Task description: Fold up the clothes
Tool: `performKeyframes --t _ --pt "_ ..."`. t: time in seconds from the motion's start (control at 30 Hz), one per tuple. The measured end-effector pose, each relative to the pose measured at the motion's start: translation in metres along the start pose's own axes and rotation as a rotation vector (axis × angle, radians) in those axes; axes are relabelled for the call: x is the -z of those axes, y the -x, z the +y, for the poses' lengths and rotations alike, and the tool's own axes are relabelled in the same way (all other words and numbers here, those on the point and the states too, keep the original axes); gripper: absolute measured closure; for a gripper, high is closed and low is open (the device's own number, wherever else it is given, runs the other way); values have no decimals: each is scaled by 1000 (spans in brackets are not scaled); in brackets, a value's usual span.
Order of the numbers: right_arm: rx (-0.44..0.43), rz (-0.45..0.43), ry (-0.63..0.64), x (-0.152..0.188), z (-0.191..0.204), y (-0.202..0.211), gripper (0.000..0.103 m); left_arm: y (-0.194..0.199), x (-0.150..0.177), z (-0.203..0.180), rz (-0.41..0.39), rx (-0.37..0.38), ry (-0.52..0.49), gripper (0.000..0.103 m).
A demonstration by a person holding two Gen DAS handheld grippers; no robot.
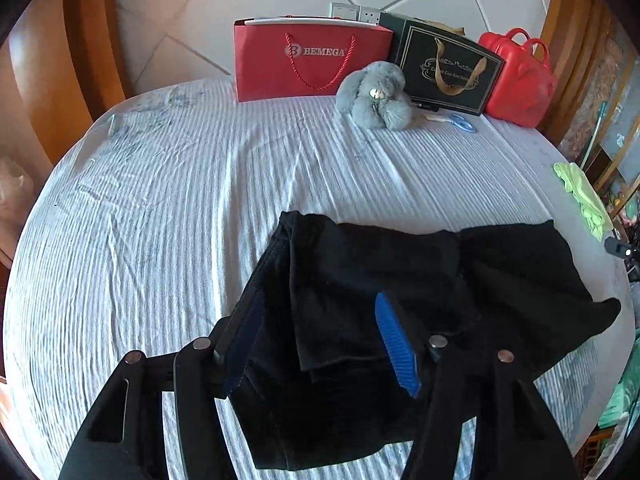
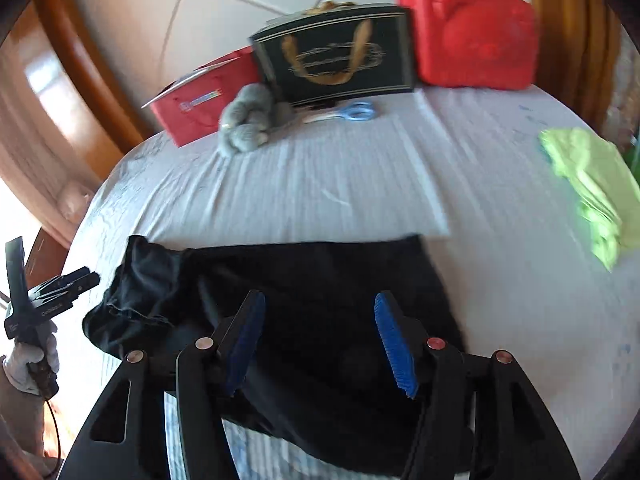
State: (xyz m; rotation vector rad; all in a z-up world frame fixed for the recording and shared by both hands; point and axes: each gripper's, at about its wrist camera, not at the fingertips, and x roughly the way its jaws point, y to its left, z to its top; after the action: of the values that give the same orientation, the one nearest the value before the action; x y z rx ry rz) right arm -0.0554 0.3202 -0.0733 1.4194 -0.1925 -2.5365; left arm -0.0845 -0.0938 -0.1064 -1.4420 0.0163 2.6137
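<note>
A black garment [image 1: 380, 280] lies partly folded and bunched on the striped bed sheet [image 1: 160, 200]. My left gripper [image 1: 320, 344] hovers over its left part, jaws apart, blue pads [image 1: 396, 344] clear of the cloth. In the right wrist view the same black garment [image 2: 300, 280] spreads below my right gripper [image 2: 320, 340], which is also open with nothing pinched. The left gripper [image 2: 52, 288] shows at that view's left edge, held by a gloved hand [image 2: 32, 360].
At the headboard stand a red paper bag [image 1: 308, 64], a dark gift bag [image 1: 444, 68] and a red handbag [image 1: 520, 80]. A grey plush toy [image 1: 376, 96] and blue scissors [image 1: 460, 122] lie before them. A light green garment [image 2: 592, 192] sits near the bed's right edge.
</note>
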Motion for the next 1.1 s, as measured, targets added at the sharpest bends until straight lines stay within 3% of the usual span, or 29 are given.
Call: performKeyframes --t 0.13,0.27,0.37,0.53,0.83,0.9,0.93,0.97,1.0,1.1 --pt "57 40 -169 35 -70 20 46 -24 19 4 85 -22 16 43" --pt "14 46 -247 52 -87 22 46 -38 34 8 139 -30 26 43" --pt "-22 56 -192 43 -77 15 46 -39 37 6 138 -38 17 43" --pt "-84 147 -86 25 -51 -32 46 -39 39 6 137 -43 21 42" --pt "9 181 96 27 -15 -83 42 -36 42 5 135 -47 25 42" --pt "64 200 156 29 -8 -84 48 -36 43 5 132 -47 25 42" --pt "91 209 186 30 -4 -84 61 -36 43 5 131 -46 25 42" --pt "104 214 201 30 -3 -83 85 -36 43 6 130 -45 25 41" --pt "88 211 189 28 -5 -80 95 -35 44 6 130 -45 25 41" --pt "139 137 255 18 -1 -65 97 -35 44 6 131 -44 23 41"
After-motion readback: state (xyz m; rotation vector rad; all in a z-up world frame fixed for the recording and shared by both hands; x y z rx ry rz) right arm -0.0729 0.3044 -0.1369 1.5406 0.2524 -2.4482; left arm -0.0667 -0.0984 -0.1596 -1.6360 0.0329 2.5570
